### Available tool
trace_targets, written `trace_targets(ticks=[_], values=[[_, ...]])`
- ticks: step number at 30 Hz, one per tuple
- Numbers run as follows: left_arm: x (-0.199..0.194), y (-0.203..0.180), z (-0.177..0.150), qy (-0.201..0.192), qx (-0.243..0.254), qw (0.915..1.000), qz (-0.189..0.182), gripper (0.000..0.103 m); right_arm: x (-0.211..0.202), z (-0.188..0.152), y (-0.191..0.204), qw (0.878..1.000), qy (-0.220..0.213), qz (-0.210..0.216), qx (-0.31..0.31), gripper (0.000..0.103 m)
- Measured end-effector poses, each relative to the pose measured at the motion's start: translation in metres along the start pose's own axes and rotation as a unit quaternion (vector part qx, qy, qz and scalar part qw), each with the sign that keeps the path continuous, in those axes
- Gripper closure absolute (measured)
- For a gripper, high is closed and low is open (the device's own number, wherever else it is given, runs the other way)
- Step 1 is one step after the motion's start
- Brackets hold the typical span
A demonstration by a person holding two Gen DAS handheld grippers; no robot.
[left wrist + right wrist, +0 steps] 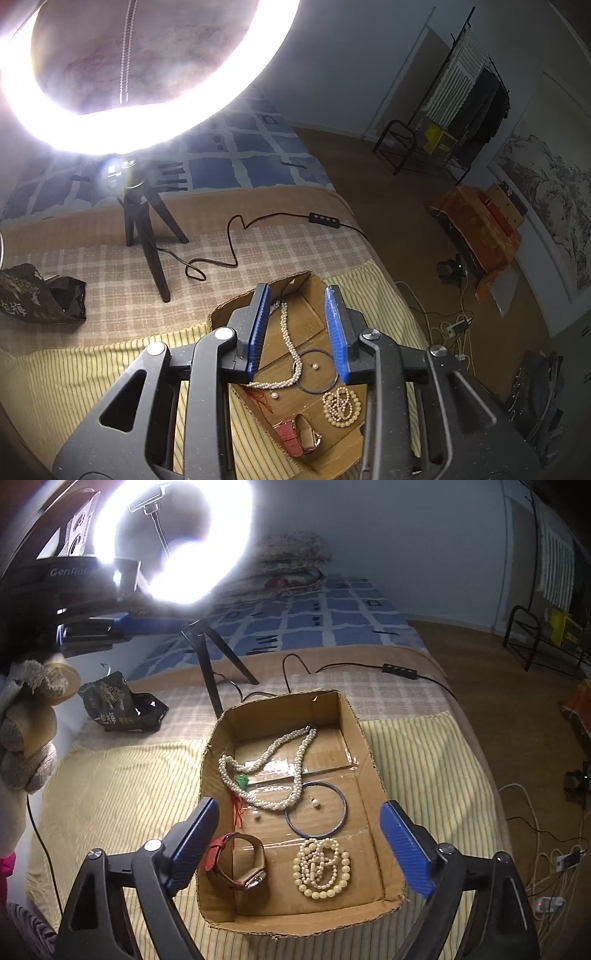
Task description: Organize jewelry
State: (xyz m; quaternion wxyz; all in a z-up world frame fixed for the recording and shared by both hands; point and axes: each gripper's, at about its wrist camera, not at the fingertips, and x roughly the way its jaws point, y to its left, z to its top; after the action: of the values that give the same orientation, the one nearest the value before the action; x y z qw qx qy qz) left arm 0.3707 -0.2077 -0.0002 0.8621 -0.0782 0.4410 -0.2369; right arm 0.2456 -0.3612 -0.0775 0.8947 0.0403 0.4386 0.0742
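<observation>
A shallow cardboard box lies on a striped yellow cloth on the bed. In it are a long pearl necklace, a dark bangle, a coiled bead bracelet, a watch with a red-brown strap, two loose pearl earrings and a green pendant on red cord. My right gripper is open and empty, above the box's near half. My left gripper is open and empty, above the box, with the necklace and bangle between its fingers.
A ring light on a black tripod stands behind the box, its cable and switch trailing over the checked blanket. A dark bag lies at the left. The bed edge drops to the floor on the right, with cables there.
</observation>
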Motion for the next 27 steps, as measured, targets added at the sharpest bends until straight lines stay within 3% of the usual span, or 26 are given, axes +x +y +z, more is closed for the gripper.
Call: trace_targets(ticks=[11, 27], values=[[-0.039, 0.005, -0.022, -0.012, 0.009, 0.9998, 0.016, 0.068, -0.024, -0.005, 0.014, 1.000, -0.008, -0.023, -0.013, 0.011], [-0.125, 0.001, -0.084, -0.049, 0.033, 0.9976, 0.036, 0.068, -0.083, -0.019, 0.024, 0.997, -0.051, -0.049, -0.008, 0.010]])
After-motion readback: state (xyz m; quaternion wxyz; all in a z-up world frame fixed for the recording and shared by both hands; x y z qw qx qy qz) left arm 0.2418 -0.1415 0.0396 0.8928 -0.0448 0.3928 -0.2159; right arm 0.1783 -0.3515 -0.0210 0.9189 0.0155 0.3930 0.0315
